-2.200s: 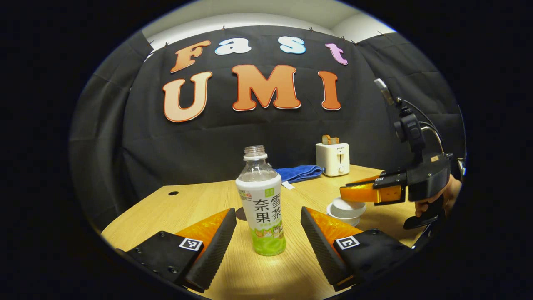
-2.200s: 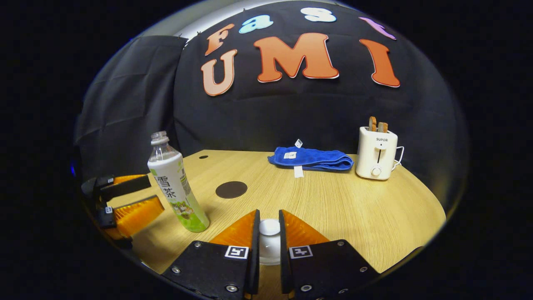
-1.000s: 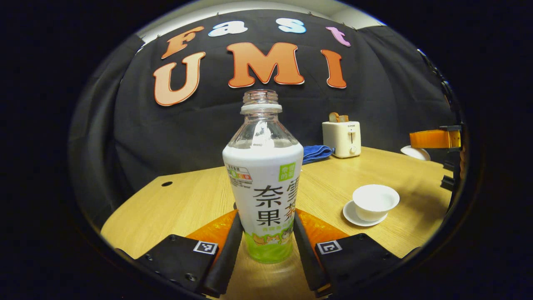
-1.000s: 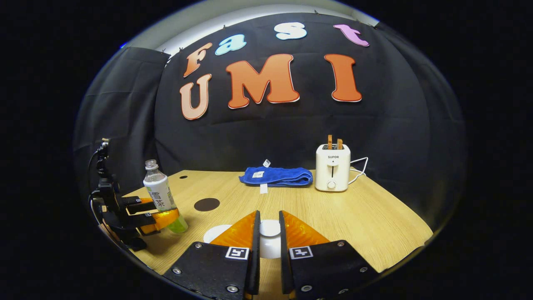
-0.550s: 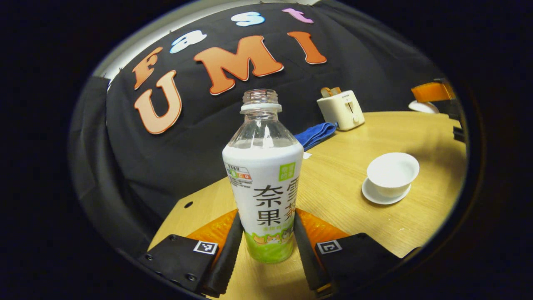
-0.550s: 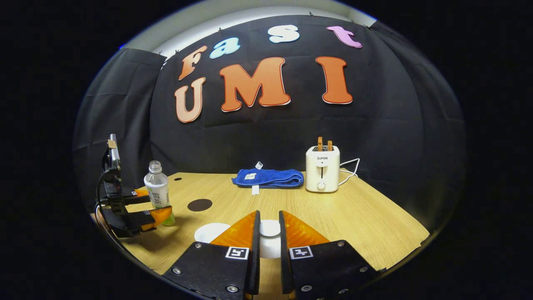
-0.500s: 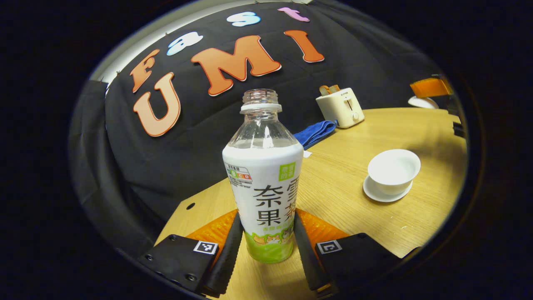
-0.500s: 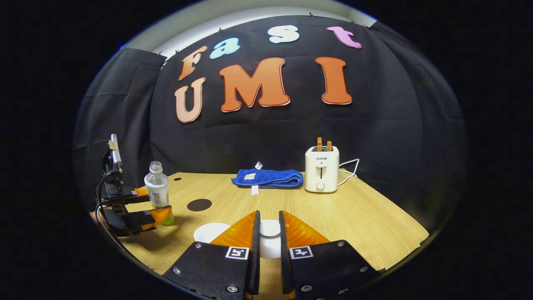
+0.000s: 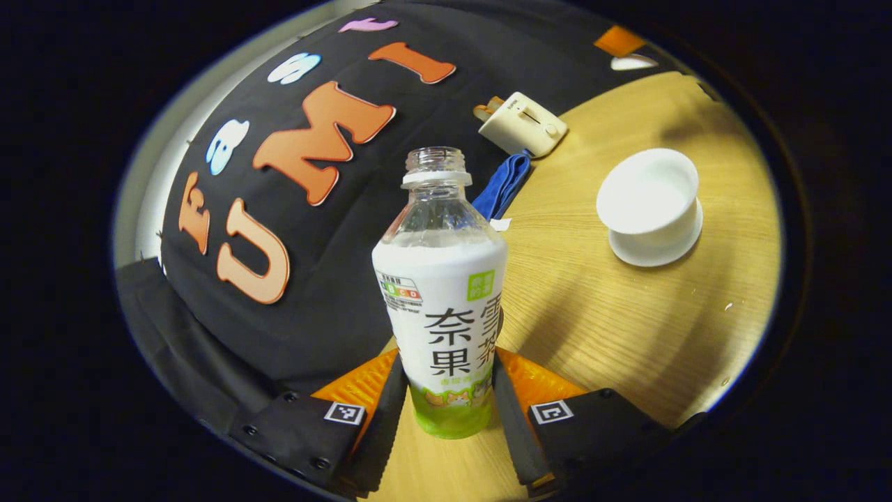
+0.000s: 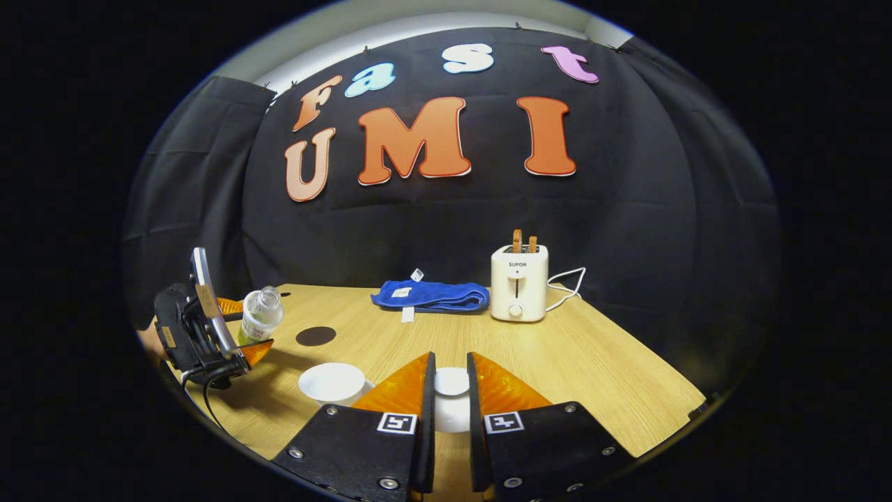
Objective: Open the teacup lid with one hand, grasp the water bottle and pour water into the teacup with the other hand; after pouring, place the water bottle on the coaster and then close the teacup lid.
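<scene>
- Between the fingers of the left claw (image 9: 444, 418), the uncapped water bottle (image 9: 440, 293) was clamped low on its body, both fingers pressing its sides; water sat near the shoulder.
- Seen from the left gripper view, the wooden surface (image 9: 627, 328) and the booth wall appeared steeply tilted around the bottle.
- Beyond the bottle in that view, the white teacup (image 9: 648, 192) stood open on its saucer (image 9: 655, 244) on the surface.
- At the bottom of the right gripper view, the right claw (image 10: 450, 397) was clenched on the white knob of the teacup lid (image 10: 451, 411), held apart from the cup.
- Just left of that claw, the open teacup (image 10: 332, 383) rested on the surface (image 10: 592, 376).
- Farther left in the right gripper view, the left claw (image 10: 244, 328) held the bottle (image 10: 260, 315) leaning toward the cup, raised off the surface.
- Near the bottle, a dark round coaster (image 10: 316, 336) lay bare on the surface.
- Toward the back, a folded blue towel (image 10: 430, 295) lay beside a white toaster (image 10: 518, 282) with two slices standing in it, its cord trailing to the right.
</scene>
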`<state>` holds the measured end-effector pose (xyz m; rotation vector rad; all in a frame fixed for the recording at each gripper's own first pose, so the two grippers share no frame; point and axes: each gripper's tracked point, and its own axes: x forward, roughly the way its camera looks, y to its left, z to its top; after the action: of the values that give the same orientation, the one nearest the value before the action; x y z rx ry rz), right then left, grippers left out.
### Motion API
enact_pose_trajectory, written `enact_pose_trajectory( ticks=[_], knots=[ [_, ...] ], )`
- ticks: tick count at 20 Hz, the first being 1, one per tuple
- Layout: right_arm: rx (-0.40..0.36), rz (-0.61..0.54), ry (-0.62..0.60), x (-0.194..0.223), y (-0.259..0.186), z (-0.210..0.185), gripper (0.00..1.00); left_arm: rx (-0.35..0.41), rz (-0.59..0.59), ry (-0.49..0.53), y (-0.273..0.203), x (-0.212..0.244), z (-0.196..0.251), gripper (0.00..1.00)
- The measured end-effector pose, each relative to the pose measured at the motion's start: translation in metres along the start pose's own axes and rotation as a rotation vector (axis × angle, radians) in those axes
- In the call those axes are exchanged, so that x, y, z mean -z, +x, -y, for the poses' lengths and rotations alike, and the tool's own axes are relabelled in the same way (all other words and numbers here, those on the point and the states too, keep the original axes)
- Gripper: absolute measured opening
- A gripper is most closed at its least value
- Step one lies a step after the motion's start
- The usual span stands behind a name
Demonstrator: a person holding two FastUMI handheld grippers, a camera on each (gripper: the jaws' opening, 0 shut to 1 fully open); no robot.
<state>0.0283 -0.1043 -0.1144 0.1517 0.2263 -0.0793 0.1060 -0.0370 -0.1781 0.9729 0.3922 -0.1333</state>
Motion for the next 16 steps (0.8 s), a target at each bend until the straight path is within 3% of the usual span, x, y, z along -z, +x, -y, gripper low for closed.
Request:
enact_pose_trajectory(
  ticks=[1,4,7,9,16],
  knots=[
    [0.004,-0.001,0.000,0.001,0.000,0.002,0.21,0.005,0.003,0.035,0.001,-0.001,0.001,0.72],
    [0.005,-0.003,0.002,0.003,-0.001,0.006,0.21,0.028,0.015,0.172,0.002,-0.007,0.003,0.66],
    [0.004,-0.011,0.000,0.007,0.000,0.007,0.21,0.035,0.025,0.274,-0.003,-0.016,0.002,0.70],
    [0.001,-0.014,-0.004,0.009,0.000,0.006,0.21,0.035,0.027,0.346,-0.001,-0.018,0.001,0.65],
    [-0.008,-0.016,-0.018,0.009,-0.001,0.008,0.21,0.032,0.039,0.525,0.006,-0.030,-0.003,0.70]
  ],
)
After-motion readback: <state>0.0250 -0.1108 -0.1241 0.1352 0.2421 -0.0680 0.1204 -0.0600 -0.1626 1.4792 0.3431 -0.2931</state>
